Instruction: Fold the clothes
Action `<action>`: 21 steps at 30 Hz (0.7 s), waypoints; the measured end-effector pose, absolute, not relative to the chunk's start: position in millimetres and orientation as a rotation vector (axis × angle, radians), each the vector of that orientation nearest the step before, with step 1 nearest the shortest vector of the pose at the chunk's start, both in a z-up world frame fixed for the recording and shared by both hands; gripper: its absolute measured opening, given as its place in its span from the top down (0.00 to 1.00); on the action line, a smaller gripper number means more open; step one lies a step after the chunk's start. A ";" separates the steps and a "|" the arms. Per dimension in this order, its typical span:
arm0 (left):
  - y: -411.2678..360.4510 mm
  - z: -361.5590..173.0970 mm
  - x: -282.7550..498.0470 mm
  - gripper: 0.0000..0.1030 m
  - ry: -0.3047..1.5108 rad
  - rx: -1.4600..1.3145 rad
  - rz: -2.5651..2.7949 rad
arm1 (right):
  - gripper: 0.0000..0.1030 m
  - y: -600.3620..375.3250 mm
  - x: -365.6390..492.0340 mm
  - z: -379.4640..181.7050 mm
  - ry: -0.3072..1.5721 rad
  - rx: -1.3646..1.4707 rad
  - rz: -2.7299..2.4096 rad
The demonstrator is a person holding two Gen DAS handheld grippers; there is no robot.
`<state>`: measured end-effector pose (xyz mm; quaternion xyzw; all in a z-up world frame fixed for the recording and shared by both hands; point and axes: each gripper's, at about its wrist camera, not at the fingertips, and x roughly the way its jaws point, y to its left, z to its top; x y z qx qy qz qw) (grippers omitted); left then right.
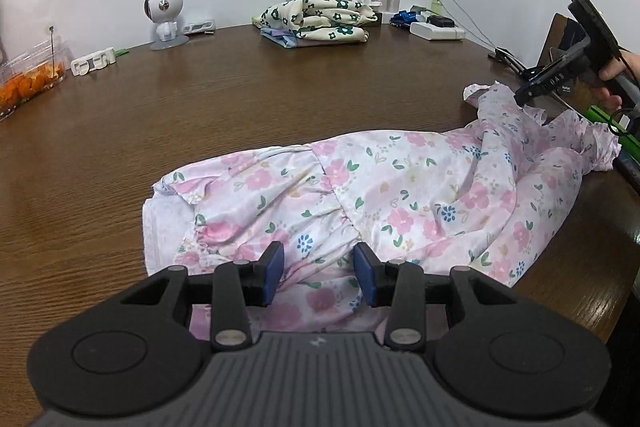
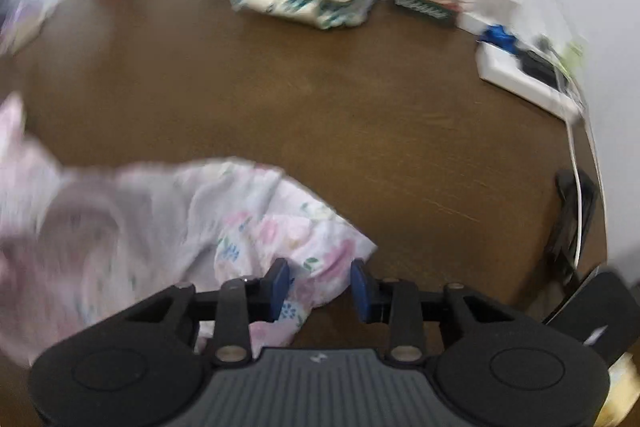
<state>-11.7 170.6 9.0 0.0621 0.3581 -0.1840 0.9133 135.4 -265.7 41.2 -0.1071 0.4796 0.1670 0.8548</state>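
the pink flowered dress (image 1: 384,195) lies spread on the brown table (image 1: 240,99), under and ahead of both pairs of fingers. the left gripper (image 1: 319,269) is released, the right gripper (image 2: 319,285) too. far left of the left fingers, a clear plastic box (image 1: 30,75) holds orange fruit.

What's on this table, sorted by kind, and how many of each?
Clothes lying loose: 1, the pink floral garment
Clothes folded in a pile: 1 pile, topped by a cream garment with green flowers; how many pieces it holds I cannot tell
Hand-held grippers: 2, left hand-held gripper and right hand-held gripper
Astronaut figures: 1
Clear boxes of orange food: 1
Total: 6
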 end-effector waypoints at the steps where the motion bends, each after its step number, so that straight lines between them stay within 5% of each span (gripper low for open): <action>1: 169.8 9.0 -11.1 0.61 0.738 0.130 -0.378 | 0.70 -266.0 134.3 40.4 0.997 -0.202 0.336; 2: 169.5 8.8 -11.1 0.61 0.738 0.129 -0.375 | 0.78 -266.4 133.2 39.7 0.985 -0.179 0.321; 3: 169.2 8.6 -11.1 0.61 0.738 0.126 -0.373 | 0.97 -266.7 132.1 39.0 0.973 -0.155 0.306; 6: 168.3 8.5 -11.6 0.61 0.739 0.116 -0.362 | 0.99 -256.9 117.2 47.2 0.867 -0.169 0.349; 11: 167.6 10.0 -14.1 0.61 0.739 0.116 -0.358 | 0.99 -231.4 18.0 104.6 0.388 -0.418 0.679; 21: 170.9 33.0 -30.8 0.58 0.692 0.080 -0.371 | 0.98 -139.7 -49.0 52.0 0.483 -0.678 0.970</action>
